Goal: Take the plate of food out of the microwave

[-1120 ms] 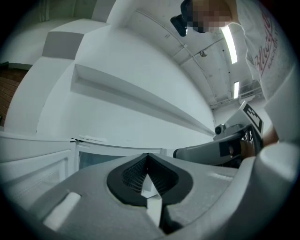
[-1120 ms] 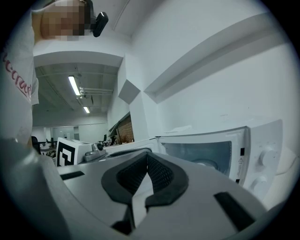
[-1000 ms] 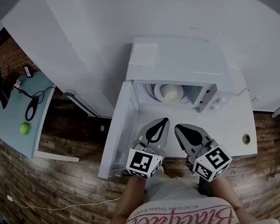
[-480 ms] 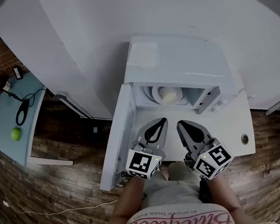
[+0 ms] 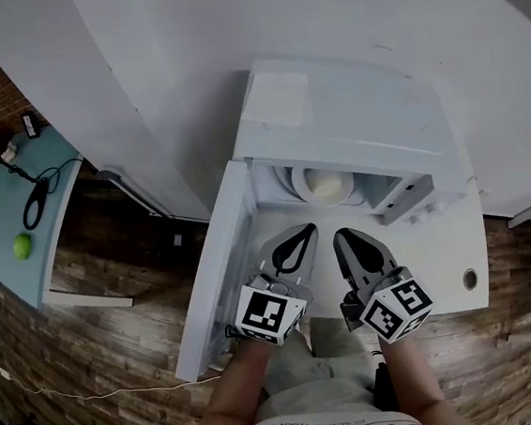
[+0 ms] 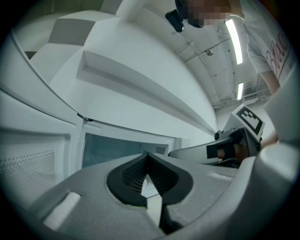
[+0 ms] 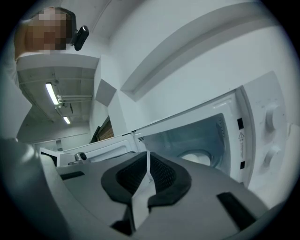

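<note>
White microwave (image 5: 341,123) open | plate (image 5: 298,183) inside | left gripper (image 5: 305,232), right gripper (image 5: 342,237) lower, jaws together

1. My head camera looks steeply down from well above on the table (image 5: 439,250), the open microwave (image 5: 341,119), my left gripper (image 5: 305,233) and my right gripper (image 5: 342,236).
2. The left gripper's camera sits close behind its jaws and faces level into the microwave's door side.
3. The right gripper's camera does likewise, towards the dial side.
4. All three views share the open cavity.
</note>
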`<state>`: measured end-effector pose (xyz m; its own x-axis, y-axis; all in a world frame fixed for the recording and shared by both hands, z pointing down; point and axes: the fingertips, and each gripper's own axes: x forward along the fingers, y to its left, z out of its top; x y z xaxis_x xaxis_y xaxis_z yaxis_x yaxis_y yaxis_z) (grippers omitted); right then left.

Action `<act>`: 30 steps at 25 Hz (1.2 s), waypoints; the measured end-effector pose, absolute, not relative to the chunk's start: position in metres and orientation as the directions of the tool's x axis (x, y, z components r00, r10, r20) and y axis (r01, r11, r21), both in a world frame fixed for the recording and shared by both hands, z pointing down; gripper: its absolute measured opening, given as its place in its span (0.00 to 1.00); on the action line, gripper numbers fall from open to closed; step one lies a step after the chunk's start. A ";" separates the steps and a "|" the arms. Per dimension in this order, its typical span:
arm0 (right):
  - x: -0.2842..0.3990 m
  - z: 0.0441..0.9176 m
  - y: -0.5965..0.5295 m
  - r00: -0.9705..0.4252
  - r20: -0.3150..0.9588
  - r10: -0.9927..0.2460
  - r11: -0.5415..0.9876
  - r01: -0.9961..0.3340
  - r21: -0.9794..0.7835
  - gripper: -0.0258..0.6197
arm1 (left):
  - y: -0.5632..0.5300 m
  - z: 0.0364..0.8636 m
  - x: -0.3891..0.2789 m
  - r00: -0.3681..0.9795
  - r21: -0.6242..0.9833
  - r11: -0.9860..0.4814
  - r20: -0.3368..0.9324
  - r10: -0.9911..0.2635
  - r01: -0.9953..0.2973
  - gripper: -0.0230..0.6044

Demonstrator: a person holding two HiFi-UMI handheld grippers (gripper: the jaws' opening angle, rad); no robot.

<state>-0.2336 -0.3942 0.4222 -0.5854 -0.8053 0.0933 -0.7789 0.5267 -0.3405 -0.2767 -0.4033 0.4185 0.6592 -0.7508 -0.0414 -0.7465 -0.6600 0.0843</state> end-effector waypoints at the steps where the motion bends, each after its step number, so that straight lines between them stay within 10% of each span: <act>1: -0.231 0.426 -0.399 -0.574 0.097 -0.813 0.511 -0.783 -0.354 0.06 | -0.405 0.420 -0.277 0.657 0.087 -0.657 -0.040 -0.753 -0.749 0.04; 18: -0.219 0.508 -0.457 -0.455 0.235 -0.859 0.222 -0.745 -0.629 0.43 | -0.425 0.463 -0.279 0.636 0.159 -0.629 -0.006 -0.772 -0.761 0.04; 30: -0.203 0.559 -0.493 -0.356 0.333 -0.873 -0.142 -0.469 -0.872 0.43 | -0.431 0.467 -0.271 0.643 0.180 -0.632 0.004 -0.766 -0.754 0.04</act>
<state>-0.2033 -0.4930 0.5592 -0.3558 -0.8731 0.3334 -0.4687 -0.1419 -0.8719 -0.2713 -0.4310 0.4668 0.6429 -0.7659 0.0038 -0.7539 -0.6320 0.1797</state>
